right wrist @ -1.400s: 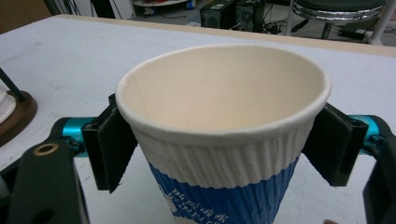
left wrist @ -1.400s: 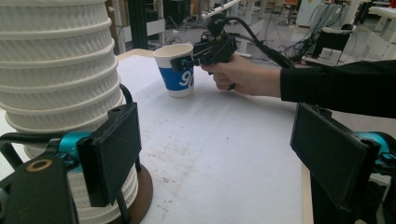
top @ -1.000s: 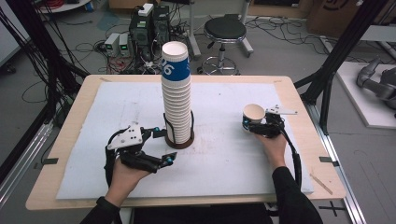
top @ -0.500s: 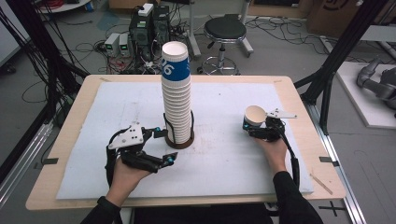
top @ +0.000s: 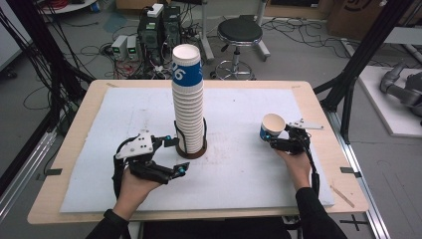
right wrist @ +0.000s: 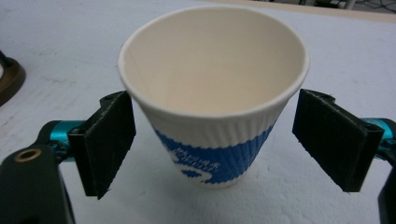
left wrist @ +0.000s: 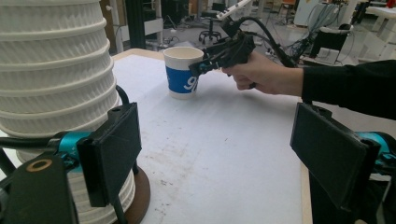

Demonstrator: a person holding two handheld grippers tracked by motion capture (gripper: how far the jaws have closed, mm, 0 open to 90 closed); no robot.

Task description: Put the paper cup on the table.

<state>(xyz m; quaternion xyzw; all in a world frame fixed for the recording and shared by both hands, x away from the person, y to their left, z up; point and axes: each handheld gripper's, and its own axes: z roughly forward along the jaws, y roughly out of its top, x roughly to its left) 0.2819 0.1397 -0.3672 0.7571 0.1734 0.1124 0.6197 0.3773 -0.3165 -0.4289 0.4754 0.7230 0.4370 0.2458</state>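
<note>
1. One loose paper cup (top: 272,132), white with a blue band, stands upright and empty on the counter, well to the right of the cup stack (top: 188,107).
2. One cup stack: many ribbed white cups nested, too many to count; top cup has a blue band. It stands upright on a dark round base (top: 191,151).
3. Two grippers. The right gripper (right wrist: 212,149) sits around the loose cup, jaws spread, having just been opening; the cup is between them, with a gap at the right pad and the left pad just beside the wall, not pressing.
4. The left gripper (top: 176,172) lies just left and in front of the stack's base, jaws apart with nothing between them; in the left gripper view one pad sits close in front of the stack's lower cups, touching or not I cannot tell.
5. One counter (top: 69,164): light wood edge, covered by a white sheet (top: 239,164) with faint scuffs near the stack.
6. Room behind the stack: one black round stool (top: 240,32), computer boxes (top: 159,22) with tangled cables on a grey floor, and black frame posts (top: 366,52) to the stack's right.
</note>
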